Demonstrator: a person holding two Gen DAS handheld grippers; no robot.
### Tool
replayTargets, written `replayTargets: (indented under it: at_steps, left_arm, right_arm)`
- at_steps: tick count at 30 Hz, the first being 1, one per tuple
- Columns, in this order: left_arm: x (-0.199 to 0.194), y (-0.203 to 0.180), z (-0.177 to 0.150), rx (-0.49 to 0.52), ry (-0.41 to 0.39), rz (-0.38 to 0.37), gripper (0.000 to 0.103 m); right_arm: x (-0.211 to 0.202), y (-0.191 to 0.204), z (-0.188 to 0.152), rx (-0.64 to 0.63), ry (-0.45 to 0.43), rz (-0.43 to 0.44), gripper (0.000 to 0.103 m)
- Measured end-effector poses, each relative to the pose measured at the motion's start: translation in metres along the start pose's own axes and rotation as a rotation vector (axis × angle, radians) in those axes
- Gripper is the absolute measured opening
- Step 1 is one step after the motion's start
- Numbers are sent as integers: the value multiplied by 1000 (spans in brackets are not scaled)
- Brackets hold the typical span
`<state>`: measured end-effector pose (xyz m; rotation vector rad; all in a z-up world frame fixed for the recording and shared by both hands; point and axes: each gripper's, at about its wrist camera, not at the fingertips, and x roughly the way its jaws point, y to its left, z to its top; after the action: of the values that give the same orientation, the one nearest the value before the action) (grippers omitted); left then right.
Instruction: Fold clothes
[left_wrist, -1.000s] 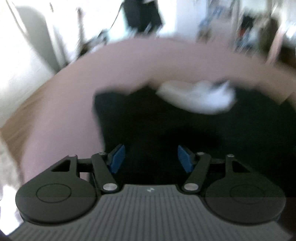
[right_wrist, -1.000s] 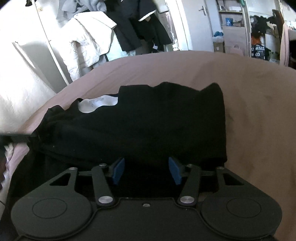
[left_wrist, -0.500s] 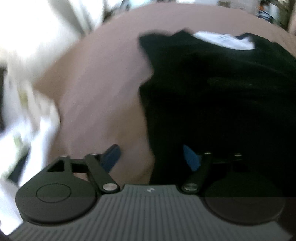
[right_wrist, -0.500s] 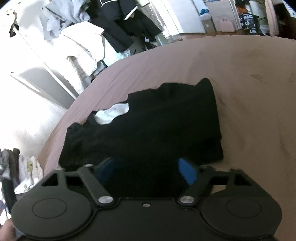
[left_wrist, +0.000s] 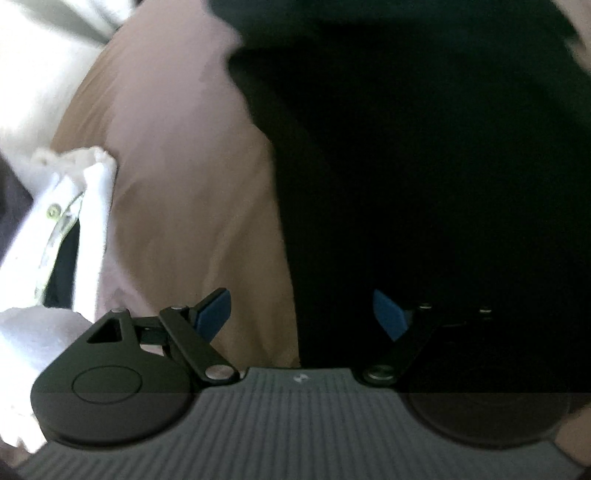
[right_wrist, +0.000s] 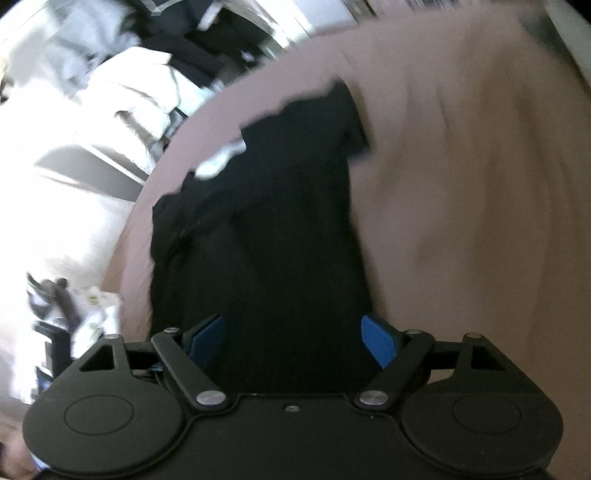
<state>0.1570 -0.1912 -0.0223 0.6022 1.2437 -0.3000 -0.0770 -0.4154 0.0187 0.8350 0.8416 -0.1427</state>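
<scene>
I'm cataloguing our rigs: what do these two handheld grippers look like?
Both have black linkage arms with silver pivot pins, round black side discs and blue finger pads. The left gripper has a ribbed grey body with a small white mark; the right gripper has a smooth black body.

Counted: one black garment (right_wrist: 280, 221), spread on one pinkish-brown bed sheet (right_wrist: 461, 184). One white patch (right_wrist: 221, 160) at the far edge of the garment, on its left part. Two grippers: left gripper (left_wrist: 303, 314) over the garment's left edge, right gripper (right_wrist: 291, 338) over its near end. Two blue fingertips (right_wrist: 376, 339) per gripper, four in total, spread apart. One heap of white fabric (left_wrist: 74, 206) left of the garment, off the sheet; number of pieces not discernible. One white padded jacket (right_wrist: 144, 85) beyond the garment; dark clothes beside it too blurred to count.
</scene>
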Motion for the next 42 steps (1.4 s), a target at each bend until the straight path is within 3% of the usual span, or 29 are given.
replayTargets:
  at_steps: [2, 5, 10, 13, 15, 18, 20, 23, 25, 27, 28, 29, 30, 31, 32, 34, 35, 38, 42]
  left_arm:
    - [-14, -3, -11, -8, -15, -60, 82]
    - [-35, -10, -32, -8, -38, -128, 82]
    - [-50, -27, -79, 116, -217, 27, 82]
    - [-49, -12, -103, 154, -292, 85, 82]
    - [-55, 10, -106, 48, -320, 91, 81]
    - [-76, 42, -108, -156, -381, -43, 81]
    - [-81, 57, -106, -227, -405, -77, 81]
    - [-56, 56, -97, -234, -334, -184, 81]
    - [-29, 52, -90, -209, -248, -266, 81]
    - [-3, 39, -86, -150, -134, -296, 82]
    - [8, 30, -86, -109, -79, -286, 87]
    - [12, 26, -86, -83, -67, -271, 91]
    - [15, 23, -87, -65, -74, -256, 97]
    - [13, 25, -87, -64, -89, -259, 91]
    - [10, 28, -87, -70, -108, -271, 79]
    - [-4, 29, -90, -69, -171, -281, 12]
    - [-11, 29, -91, -67, -205, -284, 6]
    - [-33, 29, -96, -59, -307, -294, 6]
    - [-62, 31, -99, -54, -454, -307, 6]
  right_arm:
    - [-4, -13, -15, 112, -4, -14, 85]
    - [14, -17, -21, 121, 156, -10, 85]
    - [34, -6, -11, -47, 316, -99, 85]
    - [41, -2, -8, -137, 361, -159, 85]
    - [46, -3, -5, -231, 389, -218, 85]
    - [47, -15, -3, -295, 397, -277, 85]
    - [50, -29, -7, -265, 423, -257, 85]
    - [58, -46, -24, -207, 500, -162, 87]
    - [58, -37, -31, -296, 498, -159, 87]
    - [59, -33, -31, -304, 497, -123, 83]
    - [59, -32, -30, -294, 493, -100, 71]
    - [60, -30, -29, -293, 485, -77, 53]
    - [60, -29, -29, -299, 469, -59, 43]
    - [61, -27, -30, -301, 454, -41, 19]
    - [61, -26, -30, -304, 439, -23, 10]
    - [52, -23, -32, -305, 378, 21, 9]
    - [48, -22, -33, -305, 347, 44, 9]
    - [22, -2, -26, -355, 205, 123, 9]
    - [-29, 25, 4, -454, -65, 222, 9]
